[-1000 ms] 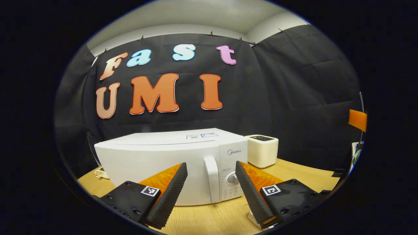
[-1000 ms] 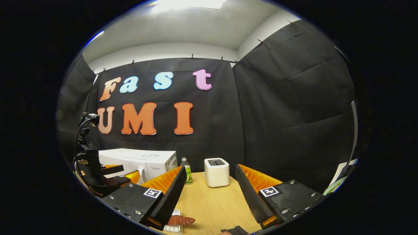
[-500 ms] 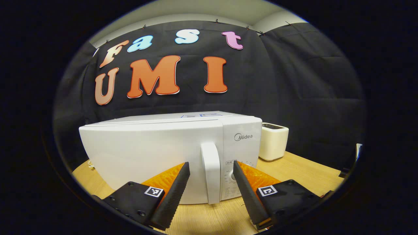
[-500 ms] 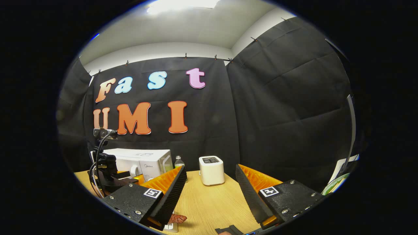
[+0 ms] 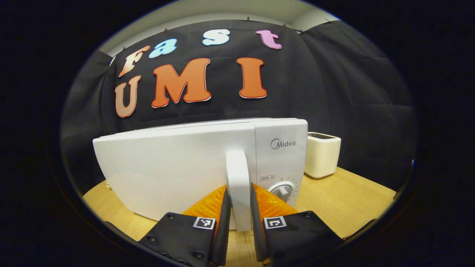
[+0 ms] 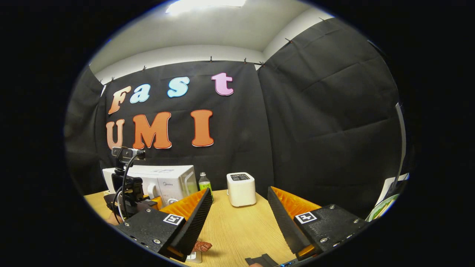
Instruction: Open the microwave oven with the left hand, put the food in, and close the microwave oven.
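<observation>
Now the left gripper (image 5: 240, 222) clamps the handle (image 5: 237, 187) of the shut microwave (image 5: 178, 167) at frame centre, so pull outward steadily along the door's arc, while the right gripper (image 6: 239, 218) waits open above the food (image 6: 202, 246) at lower left.

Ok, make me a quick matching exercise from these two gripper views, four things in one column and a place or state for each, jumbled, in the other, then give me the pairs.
Things:
1. microwave door handle
2. toaster
3. green bottle
4. right gripper

Place or state:
A. open, nothing between its fingers
B. between the microwave and the toaster, at the back of the table
C. standing alone to the right of the bottle
D. between the two fingers of the left gripper

Pairs: 1-D, 2-C, 3-B, 4-A
</observation>
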Tool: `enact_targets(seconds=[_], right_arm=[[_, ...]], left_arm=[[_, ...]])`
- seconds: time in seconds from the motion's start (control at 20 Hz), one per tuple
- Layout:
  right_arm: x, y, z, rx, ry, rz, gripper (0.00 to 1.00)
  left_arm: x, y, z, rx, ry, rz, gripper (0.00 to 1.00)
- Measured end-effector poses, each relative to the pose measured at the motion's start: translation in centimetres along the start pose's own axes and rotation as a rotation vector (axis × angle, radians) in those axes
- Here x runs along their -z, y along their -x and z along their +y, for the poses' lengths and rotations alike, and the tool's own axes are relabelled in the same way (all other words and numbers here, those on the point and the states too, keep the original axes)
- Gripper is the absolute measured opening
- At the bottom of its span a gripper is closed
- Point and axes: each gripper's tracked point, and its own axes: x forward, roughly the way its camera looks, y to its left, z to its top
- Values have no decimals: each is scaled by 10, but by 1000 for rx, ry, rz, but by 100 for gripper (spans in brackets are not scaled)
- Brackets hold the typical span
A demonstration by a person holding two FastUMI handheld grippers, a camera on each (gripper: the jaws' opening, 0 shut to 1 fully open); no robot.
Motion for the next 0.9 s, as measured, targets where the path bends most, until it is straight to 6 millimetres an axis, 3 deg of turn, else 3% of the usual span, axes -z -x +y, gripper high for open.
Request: enact_targets(seconds=[0.15, 0.55, 0.9], right_arm=[[0, 1, 0, 3, -5, 7, 93], [4, 5, -3, 6, -19, 20, 93], [17, -3, -8, 2, -49, 48, 93]], left_arm=[[1, 0, -2, 17, 34, 21, 22], [0, 5, 0, 32, 51, 39, 22], [2, 11, -1, 66, 112, 57, 19]])
